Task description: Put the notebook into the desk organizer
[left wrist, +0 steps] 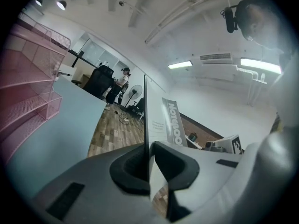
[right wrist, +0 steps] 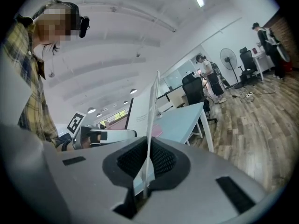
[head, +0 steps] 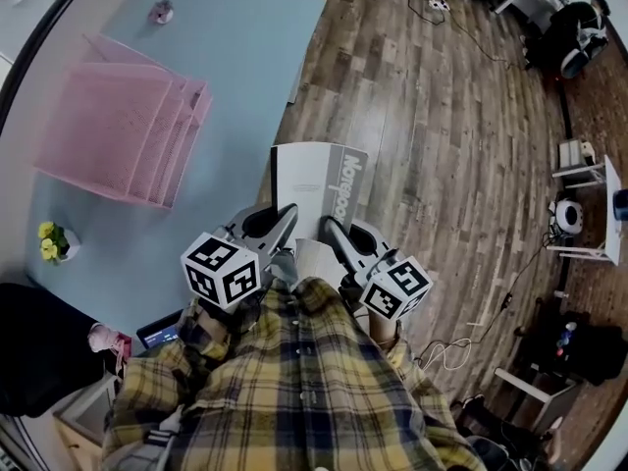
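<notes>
A white-and-grey notebook (head: 319, 189) is held in the air off the table's right edge, in front of my plaid shirt. My left gripper (head: 287, 226) is shut on its near left edge and my right gripper (head: 329, 229) on its near right edge. In the left gripper view the notebook (left wrist: 156, 120) stands edge-on between the pinched jaws of the left gripper (left wrist: 148, 160). The right gripper view shows the thin cover (right wrist: 152, 120) clamped in the right gripper (right wrist: 147, 164). The pink mesh desk organizer (head: 123, 130) lies on the light-blue table (head: 235, 57), to the left of the notebook.
A small pink object (head: 161, 11) sits at the table's far end and a pot of yellow flowers (head: 54, 241) at its near left. A dark bag or chair (head: 39, 346) stands at lower left. People (right wrist: 208, 76), a fan and chairs stand across the wooden floor.
</notes>
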Motion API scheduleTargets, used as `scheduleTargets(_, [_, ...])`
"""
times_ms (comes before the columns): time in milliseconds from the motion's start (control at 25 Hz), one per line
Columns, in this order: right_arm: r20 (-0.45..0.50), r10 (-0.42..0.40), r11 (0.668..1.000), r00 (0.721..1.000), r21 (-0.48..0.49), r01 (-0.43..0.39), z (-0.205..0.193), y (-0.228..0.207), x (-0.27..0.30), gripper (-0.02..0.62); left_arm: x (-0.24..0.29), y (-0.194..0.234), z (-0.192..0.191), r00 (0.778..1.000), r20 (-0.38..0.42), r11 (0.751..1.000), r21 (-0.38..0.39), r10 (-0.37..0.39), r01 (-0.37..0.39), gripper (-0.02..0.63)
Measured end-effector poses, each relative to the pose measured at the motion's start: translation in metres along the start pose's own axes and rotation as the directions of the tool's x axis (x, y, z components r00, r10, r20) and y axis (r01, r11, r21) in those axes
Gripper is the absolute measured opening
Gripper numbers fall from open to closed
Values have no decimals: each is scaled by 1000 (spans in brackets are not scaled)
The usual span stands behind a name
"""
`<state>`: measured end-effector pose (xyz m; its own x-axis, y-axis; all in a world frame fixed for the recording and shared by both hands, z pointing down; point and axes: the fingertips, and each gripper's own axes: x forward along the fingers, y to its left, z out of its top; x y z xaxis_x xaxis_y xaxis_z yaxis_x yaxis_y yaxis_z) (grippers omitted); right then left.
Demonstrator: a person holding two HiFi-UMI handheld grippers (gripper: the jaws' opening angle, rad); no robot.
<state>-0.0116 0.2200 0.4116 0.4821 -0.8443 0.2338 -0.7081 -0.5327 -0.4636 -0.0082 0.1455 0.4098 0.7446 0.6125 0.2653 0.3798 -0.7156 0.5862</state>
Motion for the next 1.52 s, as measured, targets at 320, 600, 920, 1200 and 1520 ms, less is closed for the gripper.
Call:
scheduleTargets(320, [-59, 58, 997, 997, -43, -60, 13, 3, 38, 18, -9, 29, 20, 996, 76, 998, -46, 54, -50, 29])
scheduleTargets(600, [-109, 151, 985, 982, -72, -160, 24, 6, 76, 18, -19, 56, 40, 979, 146, 989, -80, 139, -128, 28])
scheduleTargets(920, [-216, 351, 923, 911, -84, -375, 41, 7, 142, 18, -35, 97, 69, 904, 265, 939, -166, 336, -300, 26])
scheduleTargets(1200, [-348, 556, 790, 755, -59, -610, 53, 22, 215, 18, -60, 142, 97, 749, 358, 829, -298, 557, -474, 26])
scheduleTargets(1520, [-471, 703, 602, 533, -4, -799, 65, 42, 268, 18, -83, 166, 118, 537, 415, 679, -439, 734, -589, 25])
